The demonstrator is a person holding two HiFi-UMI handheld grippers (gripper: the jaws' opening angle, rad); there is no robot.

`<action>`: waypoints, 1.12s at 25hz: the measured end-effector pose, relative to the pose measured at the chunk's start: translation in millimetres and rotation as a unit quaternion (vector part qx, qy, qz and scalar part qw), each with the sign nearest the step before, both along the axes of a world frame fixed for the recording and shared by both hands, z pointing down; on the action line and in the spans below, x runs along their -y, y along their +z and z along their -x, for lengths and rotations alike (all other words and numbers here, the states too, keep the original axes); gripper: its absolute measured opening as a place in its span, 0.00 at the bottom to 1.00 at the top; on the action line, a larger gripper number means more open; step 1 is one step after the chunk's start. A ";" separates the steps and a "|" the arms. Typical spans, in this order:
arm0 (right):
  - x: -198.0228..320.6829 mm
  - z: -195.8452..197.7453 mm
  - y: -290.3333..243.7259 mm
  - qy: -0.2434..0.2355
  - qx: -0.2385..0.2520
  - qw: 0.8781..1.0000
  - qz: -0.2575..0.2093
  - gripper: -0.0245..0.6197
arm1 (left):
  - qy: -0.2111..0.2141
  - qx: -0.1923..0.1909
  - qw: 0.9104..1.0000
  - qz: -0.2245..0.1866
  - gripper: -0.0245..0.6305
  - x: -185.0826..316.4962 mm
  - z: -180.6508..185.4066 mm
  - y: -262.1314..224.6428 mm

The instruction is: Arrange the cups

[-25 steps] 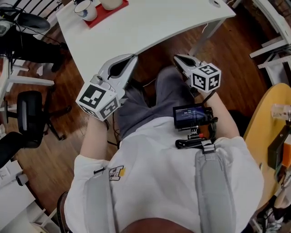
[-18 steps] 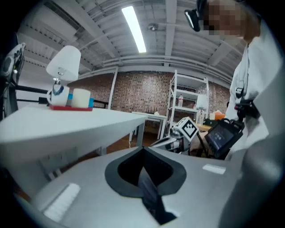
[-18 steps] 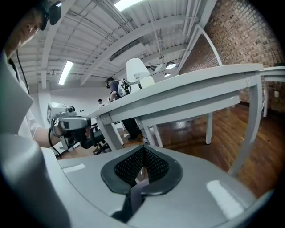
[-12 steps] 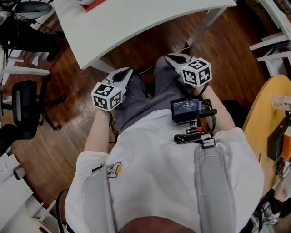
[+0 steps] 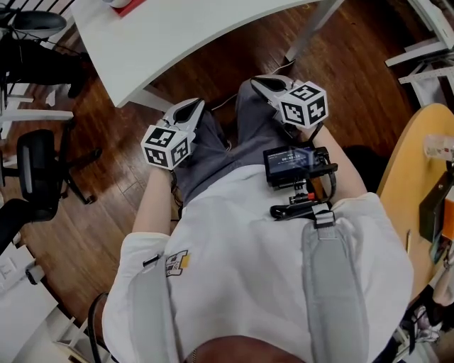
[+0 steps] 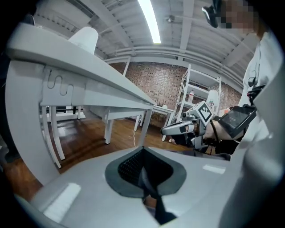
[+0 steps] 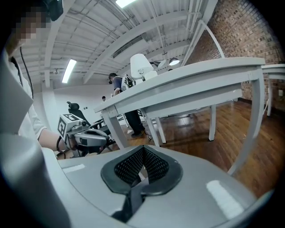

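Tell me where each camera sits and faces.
Head view: on the person's head, facing steeply down; white shirt, left gripper, right gripper, long white table.
Left gripper view: on the left gripper, along its shut jaws, under the table; right gripper, forearm show.
Right gripper view: on the right gripper, along its shut jaws, toward the table; left gripper shows.
Shared: the table; each gripper view sees the other gripper.

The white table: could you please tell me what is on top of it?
A corner of a red tray shows on the white table at the picture's top. From below, one white rounded top sticks up; the tabletop covers whatever else stands there.
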State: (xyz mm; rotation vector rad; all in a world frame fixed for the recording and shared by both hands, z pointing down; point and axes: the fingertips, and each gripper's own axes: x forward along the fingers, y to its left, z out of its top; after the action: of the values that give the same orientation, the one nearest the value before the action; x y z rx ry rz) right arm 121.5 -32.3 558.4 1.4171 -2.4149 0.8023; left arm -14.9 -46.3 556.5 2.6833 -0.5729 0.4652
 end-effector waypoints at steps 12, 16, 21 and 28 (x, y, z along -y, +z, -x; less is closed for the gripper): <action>-0.2 5.9 -1.2 -0.006 -0.001 1.000 -0.006 0.04 | -0.019 0.001 1.000 0.002 0.04 0.6 12.3 4.0; 0.2 6.6 -1.9 -0.007 -0.001 1.000 -0.008 0.04 | -0.021 0.001 1.000 0.003 0.04 -0.2 14.6 4.2; 1.1 3.6 -1.1 -0.003 -0.005 1.000 -0.007 0.04 | -0.022 0.001 1.000 0.004 0.04 -0.3 15.3 6.1; 1.0 5.0 0.4 -0.001 -0.003 1.000 -0.007 0.04 | -0.021 0.010 1.000 0.010 0.04 -5.0 17.4 16.9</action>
State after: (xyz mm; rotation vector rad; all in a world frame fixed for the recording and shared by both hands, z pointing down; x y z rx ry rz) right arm 116.5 -33.3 558.8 1.4199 -2.4224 0.7800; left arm -32.4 -41.3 573.4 2.6458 -0.6249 0.4842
